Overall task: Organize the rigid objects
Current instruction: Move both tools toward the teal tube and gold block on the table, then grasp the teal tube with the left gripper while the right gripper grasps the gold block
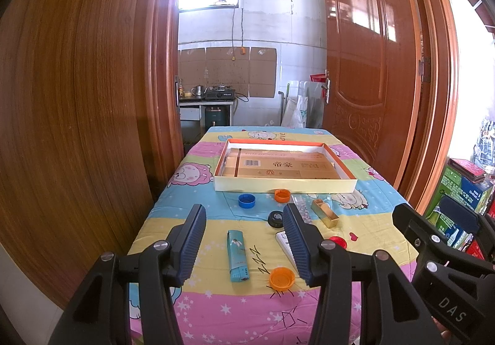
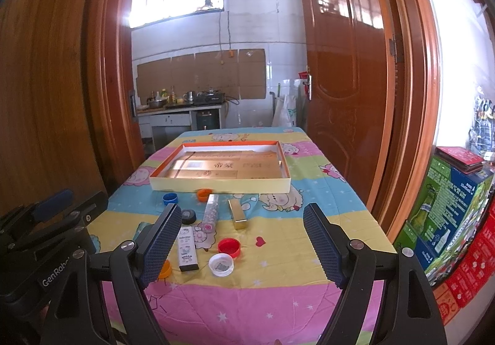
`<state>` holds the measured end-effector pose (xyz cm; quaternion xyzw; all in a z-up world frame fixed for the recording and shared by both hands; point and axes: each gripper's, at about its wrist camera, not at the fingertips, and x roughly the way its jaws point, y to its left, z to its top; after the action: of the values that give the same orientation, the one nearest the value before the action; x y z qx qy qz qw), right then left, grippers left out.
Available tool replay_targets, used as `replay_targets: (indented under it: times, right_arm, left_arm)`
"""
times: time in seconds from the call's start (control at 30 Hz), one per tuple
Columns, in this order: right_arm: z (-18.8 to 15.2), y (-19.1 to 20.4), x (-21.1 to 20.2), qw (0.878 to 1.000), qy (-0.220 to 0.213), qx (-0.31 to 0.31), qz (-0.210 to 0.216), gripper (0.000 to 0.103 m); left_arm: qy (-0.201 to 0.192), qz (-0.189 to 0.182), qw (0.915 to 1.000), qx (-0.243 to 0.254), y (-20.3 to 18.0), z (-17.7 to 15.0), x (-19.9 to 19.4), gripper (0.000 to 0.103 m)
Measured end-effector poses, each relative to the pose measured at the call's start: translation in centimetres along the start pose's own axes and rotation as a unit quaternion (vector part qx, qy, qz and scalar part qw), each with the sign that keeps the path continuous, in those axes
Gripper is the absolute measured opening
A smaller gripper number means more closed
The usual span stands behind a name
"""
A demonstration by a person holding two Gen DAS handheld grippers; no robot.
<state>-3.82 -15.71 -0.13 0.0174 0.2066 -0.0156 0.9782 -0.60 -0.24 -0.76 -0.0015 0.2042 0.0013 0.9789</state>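
Small items lie on a cartoon-print cloth before a shallow orange-rimmed box (image 1: 284, 185) (image 2: 222, 186). My left gripper (image 1: 243, 207) stands open above a teal lighter (image 1: 237, 255) and an orange cap (image 1: 281, 277), holding nothing. Farther off are a blue cap (image 1: 246, 200), a second orange cap (image 1: 282, 195), a black cap (image 1: 275, 218) and a gold box (image 1: 324, 212). My right gripper (image 2: 243, 209) is open and empty over a white printed box (image 2: 188, 249), a white cap (image 2: 221, 264), a red cap (image 2: 229, 246), a clear tube (image 2: 212, 210) and the gold box (image 2: 237, 214).
The table stands in a doorway, with a wooden door (image 1: 371, 66) at the right and a wooden panel (image 1: 77, 97) at the left. Stacked cartons (image 2: 448, 206) sit beside the table's right edge. A kitchen counter (image 2: 185, 107) lies beyond the table.
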Motion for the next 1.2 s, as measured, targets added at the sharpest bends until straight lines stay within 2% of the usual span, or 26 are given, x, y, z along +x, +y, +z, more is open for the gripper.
replay_targets:
  times: [0.37, 0.67, 0.83, 1.07, 1.17, 1.2]
  right_arm:
    - [0.0, 0.1, 0.1, 1.000, 0.000, -0.002, 0.001, 0.082]
    - [-0.2, -0.6, 1.0, 1.000, 0.007, -0.001, -0.006, 0.082]
    - [-1.0, -2.0, 2.9, 0.999, 0.032, 0.007, -0.019, 0.082]
    - [-2.3, -3.6, 6.8, 0.997, 0.071, 0.019, -0.021, 0.082]
    - [-2.6, -3.5, 8.1, 0.996, 0.082, 0.019, -0.016, 0.082]
    - [-2.7, -3.5, 8.6, 0.996, 0.088, 0.019, -0.013, 0.082]
  left_arm:
    - [-0.002, 0.001, 1.0000, 0.003, 0.2, 0.0, 0.1, 0.052]
    - [0.005, 0.018, 0.9996, 0.021, 1.1, -0.2, 1.6, 0.052]
    - [0.027, 0.031, 0.9989, 0.024, 2.5, -0.6, 3.5, 0.052]
    - [0.072, 0.018, 0.9972, -0.006, 3.3, -2.5, 6.4, 0.052]
    - [0.111, 0.005, 0.9936, -0.023, 3.3, -3.4, 7.6, 0.052]
    - [0.108, 0.000, 0.9939, -0.025, 3.2, -3.5, 8.1, 0.052]
